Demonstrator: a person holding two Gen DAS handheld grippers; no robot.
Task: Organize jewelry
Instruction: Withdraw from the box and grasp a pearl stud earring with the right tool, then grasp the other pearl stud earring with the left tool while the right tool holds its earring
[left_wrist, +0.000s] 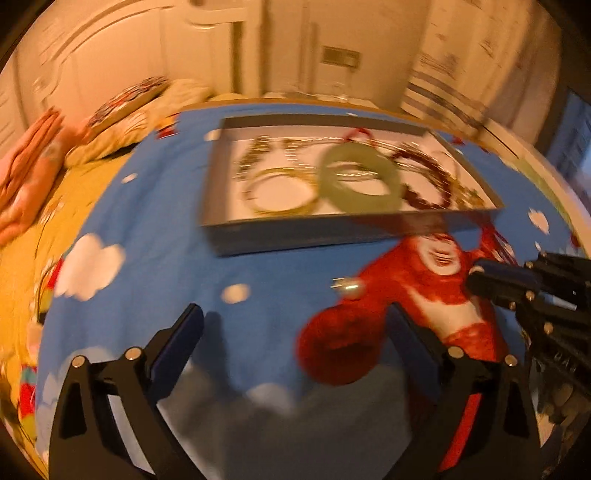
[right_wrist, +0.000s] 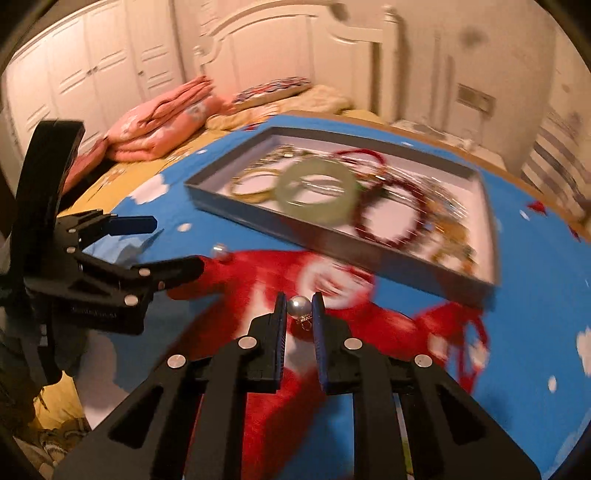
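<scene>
A grey tray (left_wrist: 280, 236) (right_wrist: 369, 254) lies on the blue cartoon blanket and holds a green jade bangle (left_wrist: 360, 179) (right_wrist: 317, 192), a gold bangle (left_wrist: 280, 192) (right_wrist: 255, 186), a dark red bead bracelet (left_wrist: 428, 177) (right_wrist: 391, 214) and tangled chains. My right gripper (right_wrist: 299, 308) is shut on a silver pearl earring (right_wrist: 298, 306) above the blanket, short of the tray. A second pearl earring (left_wrist: 349, 287) (right_wrist: 219, 252) lies on the blanket. My left gripper (left_wrist: 295, 325) (right_wrist: 173, 245) is open and empty, just before that earring.
The blanket (left_wrist: 166, 229) covers a bed. Folded pink bedding (right_wrist: 159, 122) and pillows (left_wrist: 125, 110) lie at the head end. White wardrobes (right_wrist: 92, 74) and a headboard stand behind. The right gripper's body (left_wrist: 535, 291) shows at the right of the left wrist view.
</scene>
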